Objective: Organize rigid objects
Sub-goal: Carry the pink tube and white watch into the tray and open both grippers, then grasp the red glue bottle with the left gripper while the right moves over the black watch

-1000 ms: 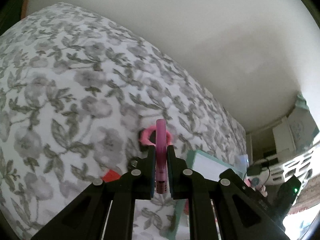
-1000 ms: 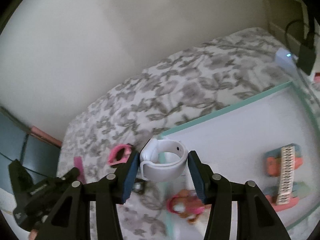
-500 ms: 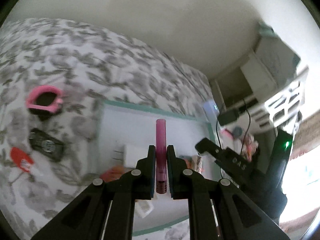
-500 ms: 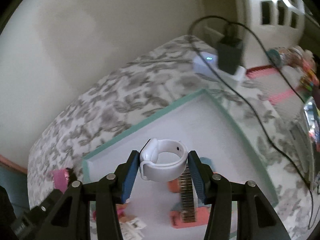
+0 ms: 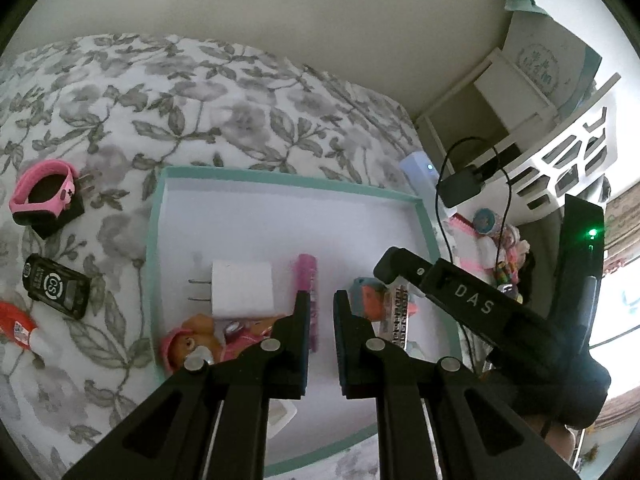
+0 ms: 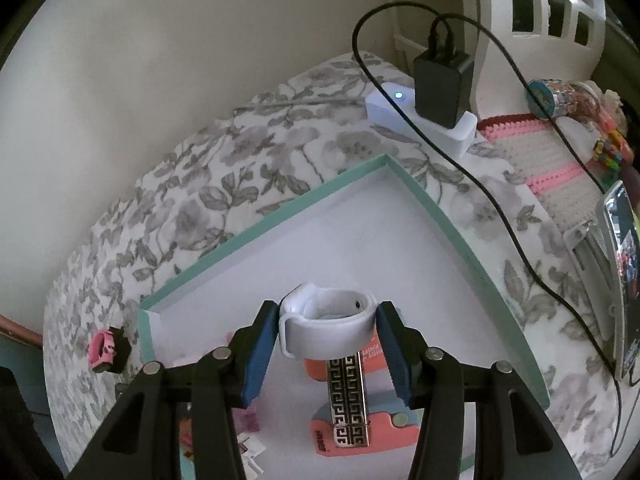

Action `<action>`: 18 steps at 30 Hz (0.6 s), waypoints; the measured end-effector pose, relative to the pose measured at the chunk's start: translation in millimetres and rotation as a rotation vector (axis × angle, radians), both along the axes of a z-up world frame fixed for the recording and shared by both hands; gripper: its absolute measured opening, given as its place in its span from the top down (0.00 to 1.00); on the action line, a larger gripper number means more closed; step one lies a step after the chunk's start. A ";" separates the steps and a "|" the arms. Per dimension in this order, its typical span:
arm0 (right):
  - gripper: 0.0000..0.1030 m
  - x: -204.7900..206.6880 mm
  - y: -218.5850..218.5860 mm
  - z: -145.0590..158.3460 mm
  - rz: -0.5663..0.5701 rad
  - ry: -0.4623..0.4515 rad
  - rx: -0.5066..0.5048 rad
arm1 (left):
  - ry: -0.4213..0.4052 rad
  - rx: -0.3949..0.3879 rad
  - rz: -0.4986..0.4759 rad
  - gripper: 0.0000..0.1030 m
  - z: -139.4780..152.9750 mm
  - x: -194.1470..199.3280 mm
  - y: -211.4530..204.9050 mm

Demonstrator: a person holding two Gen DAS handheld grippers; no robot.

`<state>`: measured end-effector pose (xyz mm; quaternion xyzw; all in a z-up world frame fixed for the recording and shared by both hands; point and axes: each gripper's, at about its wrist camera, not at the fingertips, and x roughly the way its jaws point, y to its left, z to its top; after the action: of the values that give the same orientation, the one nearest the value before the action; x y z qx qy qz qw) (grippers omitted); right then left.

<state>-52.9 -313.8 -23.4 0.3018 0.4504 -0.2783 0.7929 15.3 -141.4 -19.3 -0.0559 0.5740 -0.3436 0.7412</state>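
Observation:
A teal-rimmed tray (image 5: 280,174) with a white floor lies on a flowered bedspread. My left gripper (image 5: 322,294) hangs over it with its jaws almost together, and only tray floor shows in the narrow gap. A pink stick (image 5: 307,272) lies just beyond the left finger, which partly hides it, next to a white plug charger (image 5: 242,288). My right gripper (image 6: 327,312) is shut on a white watch (image 6: 328,334) above the tray (image 6: 256,236), over an orange foam piece with a patterned metal bar (image 6: 347,396). One right finger (image 5: 400,260) shows in the left wrist view.
A toy figure (image 5: 188,344) lies in the tray's near corner. On the bedspread left of the tray are a pink watch on a black block (image 5: 40,188), a black device (image 5: 56,290) and a red item (image 5: 16,326). A power strip with black adapter and cable (image 6: 440,84) sits beyond.
Both grippers swung from the bedspread to over the tray. The pink stick, earlier clamped between the left jaws, now shows beyond the left finger. The white watch stays in the right jaws.

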 end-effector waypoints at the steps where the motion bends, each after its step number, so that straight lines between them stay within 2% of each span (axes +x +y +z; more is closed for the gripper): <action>1: 0.48 -0.4 0.1 0.0 0.000 0.001 0.001 | 0.002 0.003 0.001 0.89 0.3 1.2 0.7; 3: 0.48 0.1 0.1 0.5 0.000 0.004 0.004 | 0.001 0.007 0.007 0.86 2.2 3.4 2.6; 4: 0.48 0.7 0.5 1.0 0.001 0.006 0.001 | -0.005 0.007 0.013 0.82 4.9 4.6 5.4; 8: 0.33 3.1 3.7 9.3 0.003 0.002 -0.036 | -0.027 0.014 0.047 0.62 14.9 11.5 16.8; 14: 0.33 7.8 21.1 33.0 0.043 -0.035 -0.101 | -0.078 0.046 0.153 0.42 30.5 30.9 53.5; 16: 0.33 13.5 34.5 39.7 0.076 -0.048 -0.119 | -0.093 0.079 0.208 0.39 33.9 39.1 72.0; 18: 0.33 21.3 51.1 42.9 0.125 -0.065 -0.119 | -0.129 0.157 0.269 0.36 36.2 46.5 93.0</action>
<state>-31.7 -262.8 19.5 0.2341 0.4251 -0.2448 0.8394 61.8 -48.4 16.9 -0.0520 0.5377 -0.1983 0.8178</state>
